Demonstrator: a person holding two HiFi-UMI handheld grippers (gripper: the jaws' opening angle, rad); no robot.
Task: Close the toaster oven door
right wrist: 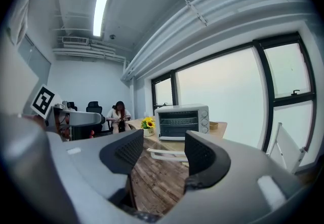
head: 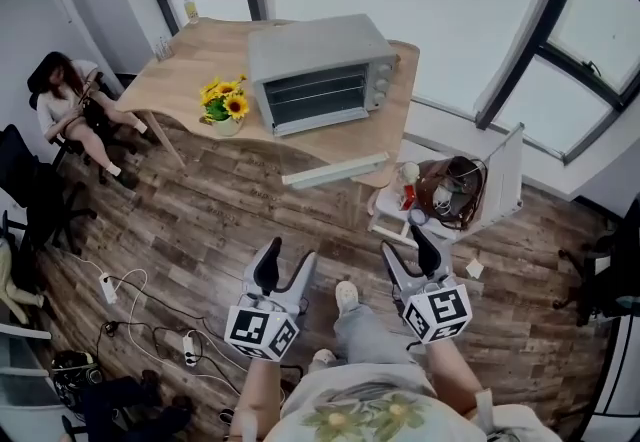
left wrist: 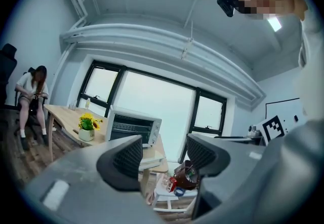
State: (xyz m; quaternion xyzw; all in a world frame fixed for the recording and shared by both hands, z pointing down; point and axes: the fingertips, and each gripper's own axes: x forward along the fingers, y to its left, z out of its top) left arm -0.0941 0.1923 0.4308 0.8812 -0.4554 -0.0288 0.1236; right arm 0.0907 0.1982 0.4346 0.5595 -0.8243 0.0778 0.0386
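**Oven door hangs open, both grippers well short of it**

The toaster oven [head: 318, 70] sits on the pale wooden table [head: 195, 60] by the window, its front facing the person. Its door [head: 335, 171] is dropped flat – level with the table edge and sticking out over the wooden floor [head: 220, 220]. Just left of the oven stands a small pot of sunflowers [head: 225, 108].

The person stands well back from the table, holding a gripper in each hand low in front of the body. The left gripper [head: 285, 270] has its jaws spread wide with nothing between the pads; through the gap only the distant table and oven show. The right gripper [head: 411, 258] is the same – jaws wide apart, empty, the open door showing far off between them. Neither touches anything.

To the right of the table, a brown bag [head: 455, 192] rests on a low white stand. Cables [head: 130, 290] and a power strip [head: 188, 348] lie on the floor at the left, and a seated person [head: 75, 105] is beyond the table's far left corner.
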